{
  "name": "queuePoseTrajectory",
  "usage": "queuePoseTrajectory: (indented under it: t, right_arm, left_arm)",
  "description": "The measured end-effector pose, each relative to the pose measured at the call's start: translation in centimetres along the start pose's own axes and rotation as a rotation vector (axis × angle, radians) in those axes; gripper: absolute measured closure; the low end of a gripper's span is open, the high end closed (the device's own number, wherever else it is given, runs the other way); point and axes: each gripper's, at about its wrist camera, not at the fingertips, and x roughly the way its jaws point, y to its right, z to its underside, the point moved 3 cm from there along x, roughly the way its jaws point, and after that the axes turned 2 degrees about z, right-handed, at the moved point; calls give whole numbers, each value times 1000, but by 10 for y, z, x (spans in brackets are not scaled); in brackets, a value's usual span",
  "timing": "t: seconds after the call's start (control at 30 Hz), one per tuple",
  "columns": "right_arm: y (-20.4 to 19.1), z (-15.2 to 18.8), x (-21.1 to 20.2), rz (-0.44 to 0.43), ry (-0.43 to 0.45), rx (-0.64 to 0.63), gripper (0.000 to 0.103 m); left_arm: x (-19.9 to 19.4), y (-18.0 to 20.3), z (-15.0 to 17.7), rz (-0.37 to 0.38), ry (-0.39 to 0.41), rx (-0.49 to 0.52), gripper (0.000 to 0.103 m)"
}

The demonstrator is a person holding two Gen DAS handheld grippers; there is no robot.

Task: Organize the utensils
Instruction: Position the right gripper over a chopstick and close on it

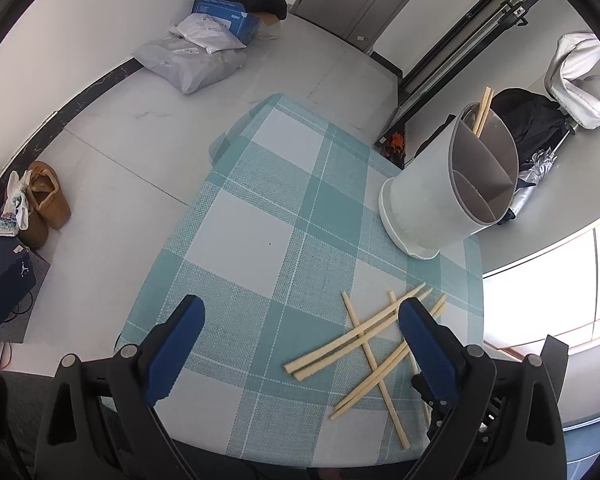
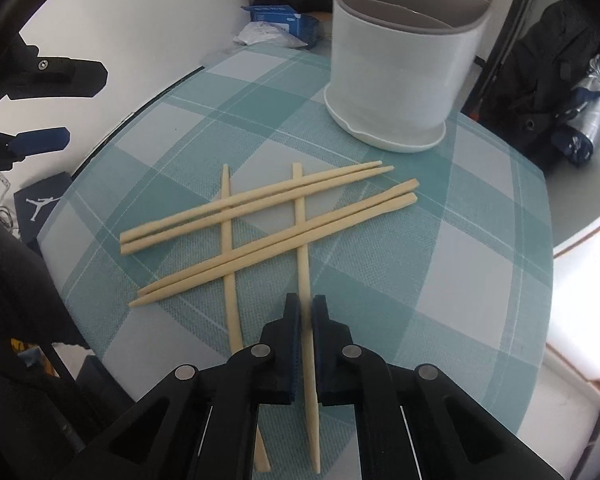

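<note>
Several pale wooden chopsticks lie crossed in a loose grid on the teal checked tablecloth. My right gripper is shut on one chopstick near its thin end; that stick still lies across the others. Behind them stands a white utensil holder with a grey divided insert. In the left wrist view the holder has a pair of chopsticks upright in its far compartment. My left gripper hangs open over the cloth, left of the chopstick pile, with nothing between its fingers.
The small table ends close behind and beside the holder. On the floor beyond lie grey and white bags, a blue box and brown slippers. A black backpack sits right of the table. A dark box stands at the left.
</note>
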Motion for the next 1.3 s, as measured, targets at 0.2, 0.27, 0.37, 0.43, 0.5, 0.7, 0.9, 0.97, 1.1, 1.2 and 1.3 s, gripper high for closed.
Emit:
queuePoseTrajectory:
  t: [0.2, 0.27, 0.37, 0.43, 0.5, 0.7, 0.9, 0.97, 1.1, 1.2, 1.3]
  right_arm:
    - [18, 12, -9, 43, -57, 23, 98]
    - [21, 17, -7, 36, -73, 31, 97]
    - [27, 22, -7, -5, -75, 62, 93]
    - [29, 22, -6, -30, -70, 94, 78]
    - [36, 22, -9, -49, -56, 130, 70]
    - [79, 22, -11, -93, -52, 328, 65]
    - [127, 18, 1, -119, -60, 543, 67]
    - [131, 12, 4, -123, -59, 561, 66]
    - [127, -6, 13, -91, -63, 515, 75]
    - [114, -16, 18, -62, -52, 438, 83]
    - [103, -29, 23, -50, -23, 366, 88]
  left_arm:
    - [3, 10, 2, 8, -14, 15, 7]
    - [4, 12, 3, 6, -18, 19, 7]
    - [6, 14, 3, -5, -21, 24, 7]
    - [8, 14, 4, -10, -28, 21, 7]
    - [11, 15, 5, -13, -38, 22, 7]
    - [17, 19, 6, -24, -56, 26, 7]
    - [22, 28, 6, -15, -73, 27, 7]
    - [23, 31, 6, -15, -75, 33, 7]
    - [25, 33, 6, -21, -80, 38, 7]
    - [27, 32, 5, -28, -83, 29, 7]
    - [28, 32, 3, -31, -85, 23, 7]
